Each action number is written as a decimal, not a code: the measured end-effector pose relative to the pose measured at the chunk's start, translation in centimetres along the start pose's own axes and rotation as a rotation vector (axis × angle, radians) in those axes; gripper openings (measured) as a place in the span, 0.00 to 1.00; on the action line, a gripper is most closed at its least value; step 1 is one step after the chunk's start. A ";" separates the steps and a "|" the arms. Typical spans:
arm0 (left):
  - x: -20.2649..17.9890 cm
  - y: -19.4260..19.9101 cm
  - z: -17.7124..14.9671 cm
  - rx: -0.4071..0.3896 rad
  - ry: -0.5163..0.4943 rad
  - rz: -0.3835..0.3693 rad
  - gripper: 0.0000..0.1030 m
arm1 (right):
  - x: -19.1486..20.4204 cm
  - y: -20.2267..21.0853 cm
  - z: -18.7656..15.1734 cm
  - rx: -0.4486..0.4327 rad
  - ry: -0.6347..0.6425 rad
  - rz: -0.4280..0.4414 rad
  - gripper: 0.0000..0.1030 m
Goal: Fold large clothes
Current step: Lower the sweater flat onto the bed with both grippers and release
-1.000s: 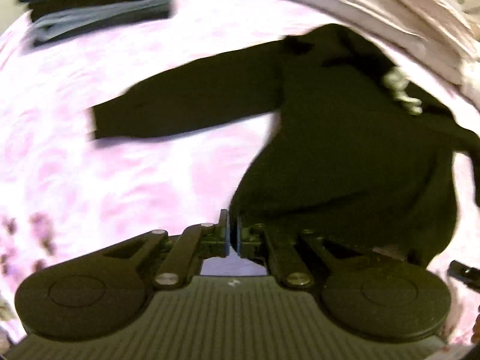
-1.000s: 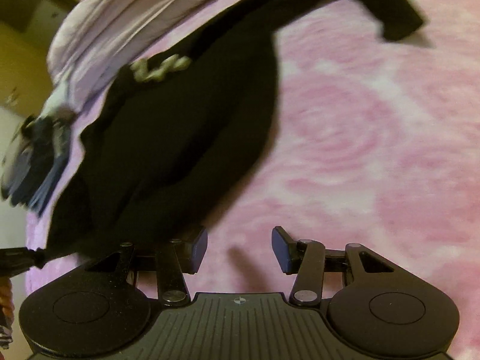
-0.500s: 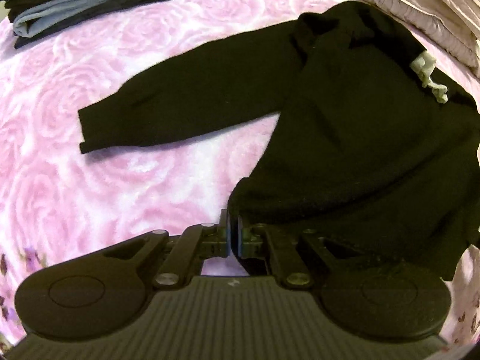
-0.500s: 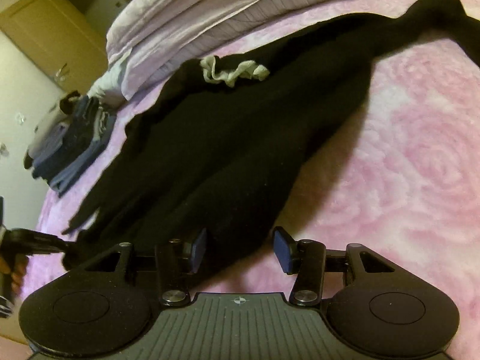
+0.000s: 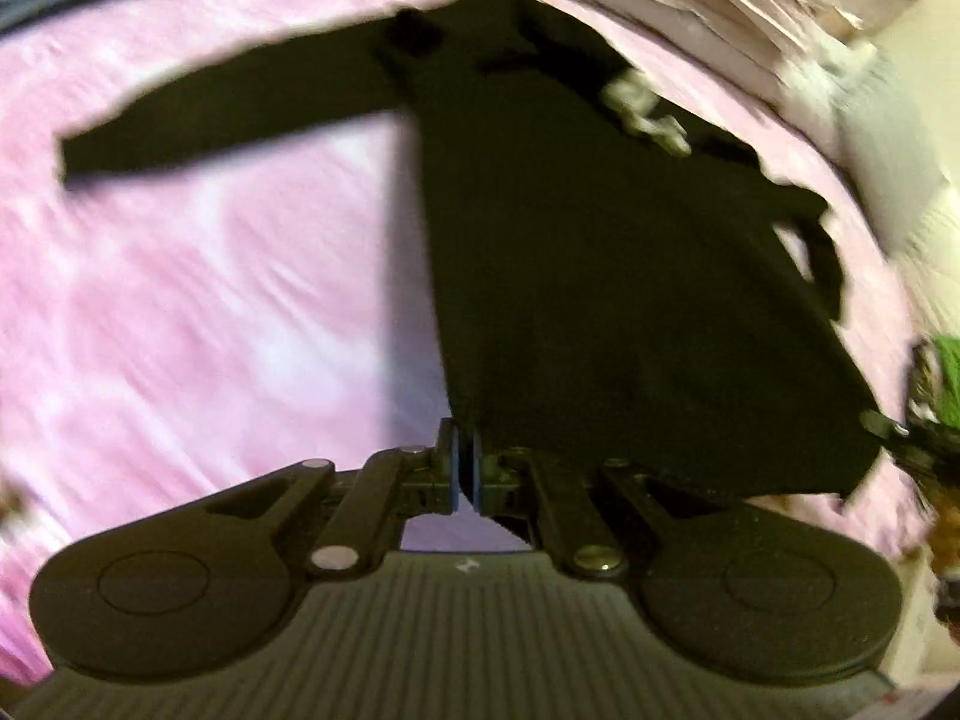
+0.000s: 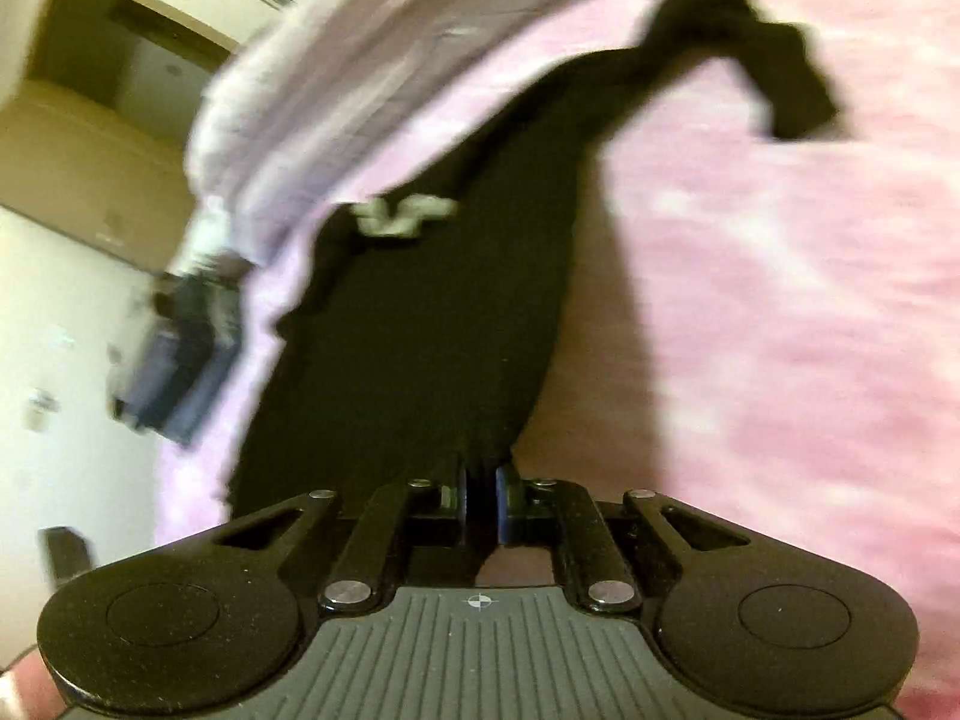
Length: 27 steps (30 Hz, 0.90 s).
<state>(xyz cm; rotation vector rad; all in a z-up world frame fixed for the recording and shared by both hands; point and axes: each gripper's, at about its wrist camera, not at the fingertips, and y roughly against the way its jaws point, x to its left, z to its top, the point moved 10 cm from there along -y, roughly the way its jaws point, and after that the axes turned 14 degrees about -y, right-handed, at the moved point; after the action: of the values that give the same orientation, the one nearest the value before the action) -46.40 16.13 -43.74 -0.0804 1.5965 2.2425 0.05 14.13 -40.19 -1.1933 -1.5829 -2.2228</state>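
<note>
Between both grippers' pads, black sweater's [image 5: 600,300] hem

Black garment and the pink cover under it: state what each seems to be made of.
Black garment: likely a soft matte knit or fleece; it drapes limply and shows no shine. Blur hides the weave.
Pink cover: probably plush fleece with a rose pattern; the mottled, fuzzy look and lack of gloss suggest it.

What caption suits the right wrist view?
Right gripper, just closed on the hem of a black sweater spread over a pink rose-patterned blanket.
</note>
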 end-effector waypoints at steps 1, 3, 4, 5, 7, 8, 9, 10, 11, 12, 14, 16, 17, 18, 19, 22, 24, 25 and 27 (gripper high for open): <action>-1.1 -0.4 -1.0 0.017 -0.027 0.009 0.02 | -1.1 0.6 0.0 0.013 0.006 -0.042 0.05; -2.3 -1.4 -3.0 0.050 -0.054 0.047 0.02 | -2.7 1.0 -0.8 0.054 0.036 -0.104 0.04; -2.5 -1.9 -4.1 0.068 -0.052 0.062 0.02 | -3.4 0.8 -1.5 0.081 0.058 -0.134 0.04; -2.5 -2.2 -5.0 0.080 -0.053 0.074 0.02 | -4.0 0.8 -2.3 0.103 0.072 -0.158 0.04; -2.1 -3.0 -7.0 0.120 -0.087 0.113 0.03 | -5.6 0.4 -3.6 0.121 0.085 -0.215 0.04; -1.9 -3.6 -8.1 0.150 -0.097 0.130 0.05 | -6.5 -0.1 -4.1 0.120 0.083 -0.251 0.05; -1.6 -4.3 -9.1 0.202 -0.103 0.147 0.08 | -7.2 -0.7 -4.7 0.131 0.091 -0.292 0.10; -1.4 -4.4 -9.4 0.222 -0.105 0.161 0.10 | -8.0 -1.5 -5.5 0.168 0.128 -0.363 0.23; -1.3 -4.0 -9.2 0.222 -0.098 0.172 0.15 | -8.2 -2.0 -5.7 0.202 0.169 -0.427 0.35; -1.0 -3.3 -8.6 0.228 -0.090 0.194 0.16 | -8.2 -2.1 -5.8 0.232 0.238 -0.483 0.37; -0.1 -1.4 -6.1 0.172 -0.087 0.233 0.16 | -6.9 -1.6 -4.2 0.182 0.332 -0.528 0.37; 0.5 0.1 -3.0 0.097 -0.093 0.242 0.16 | -4.4 -0.7 -1.1 0.050 0.367 -0.493 0.37; 0.5 0.4 -1.2 0.060 -0.111 0.245 0.16 | -2.8 -0.5 0.6 -0.016 0.368 -0.442 0.37; 0.3 0.2 1.1 0.016 -0.150 0.248 0.16 | -1.7 -0.6 1.7 -0.059 0.372 -0.400 0.37; 0.0 -0.4 2.8 -0.015 -0.187 0.246 0.16 | -0.1 -1.3 3.0 -0.100 0.384 -0.349 0.37; -2.4 -4.4 8.3 -0.113 -0.303 0.195 0.16 | 3.1 -5.6 5.6 -0.143 0.480 -0.280 0.37; -3.8 -7.8 11.9 -0.165 -0.358 0.161 0.16 | 4.8 -9.5 6.9 -0.169 0.579 -0.255 0.37; -4.4 -9.7 13.8 -0.185 -0.376 0.145 0.16 | 4.9 -11.2 7.3 -0.161 0.619 -0.250 0.37; -5.3 -13.2 16.8 -0.183 -0.424 0.115 0.16 | 5.2 -15.0 8.7 -0.152 0.688 -0.250 0.37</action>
<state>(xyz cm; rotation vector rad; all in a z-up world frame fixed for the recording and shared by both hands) -34.07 33.83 -48.24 0.4197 1.1970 2.2904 -7.11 29.50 -46.46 -0.1832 -1.3317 -2.5403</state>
